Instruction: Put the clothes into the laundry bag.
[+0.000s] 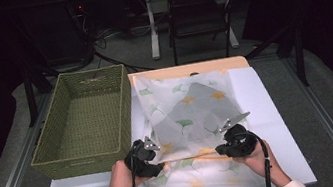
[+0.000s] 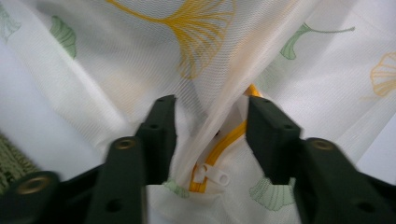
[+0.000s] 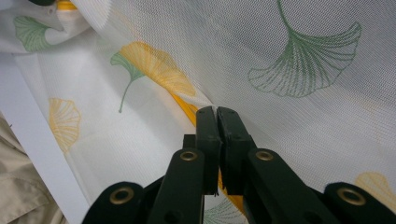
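Risk, as judged from here: the mesh laundry bag (image 1: 186, 115) hangs from one pinch point. The right gripper (image 3: 216, 112) has its jaws pressed together on the mesh at the yellow zipper edge (image 3: 184, 106). If that thin fabric slips out, the bag mouth collapses onto the white board (image 1: 268, 108).

The left gripper (image 2: 210, 121) stands half open. A fold of mesh and the zipper pull (image 2: 211, 176) lie between its jaws, and the pads do not press on them.

Relative to the woven basket (image 1: 83, 122), the bag lies just beside its right wall, with both grippers at the bag's near edge.
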The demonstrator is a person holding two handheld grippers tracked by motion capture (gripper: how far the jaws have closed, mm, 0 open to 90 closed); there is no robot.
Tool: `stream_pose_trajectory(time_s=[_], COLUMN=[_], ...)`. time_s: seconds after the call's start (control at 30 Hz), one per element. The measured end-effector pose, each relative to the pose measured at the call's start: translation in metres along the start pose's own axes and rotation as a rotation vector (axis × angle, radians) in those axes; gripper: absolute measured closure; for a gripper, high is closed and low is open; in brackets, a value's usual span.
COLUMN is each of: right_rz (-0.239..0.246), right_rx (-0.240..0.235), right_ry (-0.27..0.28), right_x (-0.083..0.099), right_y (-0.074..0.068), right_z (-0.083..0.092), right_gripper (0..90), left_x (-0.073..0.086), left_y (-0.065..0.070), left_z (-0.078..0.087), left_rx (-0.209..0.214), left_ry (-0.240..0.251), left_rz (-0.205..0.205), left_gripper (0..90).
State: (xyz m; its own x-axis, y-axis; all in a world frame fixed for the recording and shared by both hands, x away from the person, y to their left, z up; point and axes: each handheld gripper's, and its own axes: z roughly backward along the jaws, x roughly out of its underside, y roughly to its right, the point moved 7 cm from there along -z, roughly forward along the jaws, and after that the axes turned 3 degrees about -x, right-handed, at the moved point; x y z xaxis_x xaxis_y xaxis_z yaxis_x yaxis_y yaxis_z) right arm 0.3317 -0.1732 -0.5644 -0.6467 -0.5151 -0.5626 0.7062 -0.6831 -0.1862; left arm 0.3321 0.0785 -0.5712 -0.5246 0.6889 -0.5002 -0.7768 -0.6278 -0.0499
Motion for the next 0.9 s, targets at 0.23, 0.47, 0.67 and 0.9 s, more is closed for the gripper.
stream_pose_trajectory(time_s=[0.23, 0.47, 0.67, 0.9], right_rz=[-0.006, 0.002, 0.010, 0.019], right_rx=[0.009, 0.012, 0.030, 0.071], right_ry=[-0.021, -0.032, -0.063, -0.091], right_x=[0.005, 0.008, 0.014, 0.018], right_y=[0.003, 0.008, 0.011, 0.016], right_z=[-0.006, -0.009, -0.012, -0.015], right_gripper=[87.7, 87.5, 87.2, 86.1], left_x=[0.004, 0.006, 0.005, 0.001], left_y=[-0.005, -0.010, -0.011, -0.017], left_z=[0.001, -0.006, -0.010, -0.010], left_rx=[0.037, 0.044, 0.031, 0.010], left_ry=[0.006, -0.018, -0.018, -0.004], left_rz=[0.050, 0.081, 0.093, 0.110], left_gripper=[27.0, 19.9, 17.4, 15.4])
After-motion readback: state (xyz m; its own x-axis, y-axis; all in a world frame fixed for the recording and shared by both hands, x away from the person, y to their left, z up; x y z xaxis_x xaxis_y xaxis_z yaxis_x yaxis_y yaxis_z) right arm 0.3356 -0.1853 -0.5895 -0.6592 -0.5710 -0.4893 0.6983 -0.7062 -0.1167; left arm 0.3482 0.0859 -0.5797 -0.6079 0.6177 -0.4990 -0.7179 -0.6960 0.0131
